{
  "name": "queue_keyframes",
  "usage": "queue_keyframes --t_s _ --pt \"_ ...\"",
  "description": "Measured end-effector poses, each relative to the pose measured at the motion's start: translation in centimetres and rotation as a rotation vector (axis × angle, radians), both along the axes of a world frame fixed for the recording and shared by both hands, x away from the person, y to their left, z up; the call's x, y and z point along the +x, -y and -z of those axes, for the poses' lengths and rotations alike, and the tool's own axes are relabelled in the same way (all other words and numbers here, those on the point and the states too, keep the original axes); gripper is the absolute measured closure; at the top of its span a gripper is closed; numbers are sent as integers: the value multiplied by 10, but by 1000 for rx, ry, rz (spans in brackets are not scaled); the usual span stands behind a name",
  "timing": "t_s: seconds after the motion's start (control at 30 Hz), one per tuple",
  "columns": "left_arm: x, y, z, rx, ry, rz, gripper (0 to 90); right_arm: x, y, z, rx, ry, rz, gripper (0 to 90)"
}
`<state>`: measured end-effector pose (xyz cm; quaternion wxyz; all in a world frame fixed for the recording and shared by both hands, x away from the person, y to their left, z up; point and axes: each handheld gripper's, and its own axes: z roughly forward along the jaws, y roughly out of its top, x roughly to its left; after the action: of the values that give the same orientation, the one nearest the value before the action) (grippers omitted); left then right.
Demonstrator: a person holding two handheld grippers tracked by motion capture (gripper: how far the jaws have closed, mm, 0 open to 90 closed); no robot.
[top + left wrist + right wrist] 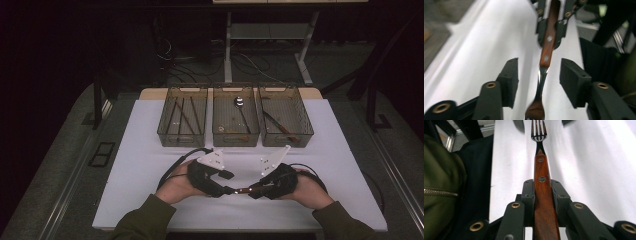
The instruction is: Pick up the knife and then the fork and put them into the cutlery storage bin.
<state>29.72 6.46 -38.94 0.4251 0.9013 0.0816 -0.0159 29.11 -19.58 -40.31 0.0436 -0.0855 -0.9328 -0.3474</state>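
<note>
Low centre of the high view, the fork (pixel 242 190) hangs over the bench (pixel 150 150). Right tongs (pixel 541 192) pinch its wooden handle; left tongs (pixel 539 75) stand spread around the neck, not touching. A loose pinch could let the tines droop

Fork (pixel 541 182): handle of reddish-brown wood, smooth with a dull sheen, set with round metal rivets; neck and tines of bright polished metal. Right gripper (pixel 541 195): matt black plastic arms with brass-coloured eyelets, pads of dull dark rubbery material. Left gripper (pixel 539 77): same finish. Table (pixel 150 165) beneath the fork: smooth matt white surface. Three bins (pixel 235 137) beyond the fork: translucent smoky plastic. Sleeve (pixel 441 192): olive cloth with a metal zip.
</note>
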Motion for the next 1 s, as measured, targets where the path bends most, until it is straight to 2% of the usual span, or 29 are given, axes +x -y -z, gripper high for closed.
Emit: queue_keyframes --t_s 0.07,0.13,0.23,0.5,0.57,0.63,0.67,0.77,0.8,1.0 --pt "1 -11 3 -26 1 -62 425 2 5 0 -3 0 22 757" --pt "2 -24 6 -38 21 -117 393 4 11 0 0 1 42 757" --pt "1 -39 11 -55 29 -198 342 8 20 1 2 6 74 757" --pt "-5 -73 29 -80 30 -346 177 18 46 -3 28 20 170 757" --pt "-8 -78 33 -91 30 -371 146 19 50 -5 32 25 190 757" --pt "-11 -85 36 -87 47 -406 123 20 54 -7 39 26 219 757" --pt "-13 -87 37 -94 43 -420 108 19 54 -8 53 7 246 757" --pt "-17 -94 42 -110 40 -461 39 22 60 -9 69 19 278 757" --pt "-18 -96 44 -103 40 -471 18 22 62 -10 71 20 289 757" --pt "-21 -100 50 -81 28 -491 0 28 79 -16 113 38 357 757"
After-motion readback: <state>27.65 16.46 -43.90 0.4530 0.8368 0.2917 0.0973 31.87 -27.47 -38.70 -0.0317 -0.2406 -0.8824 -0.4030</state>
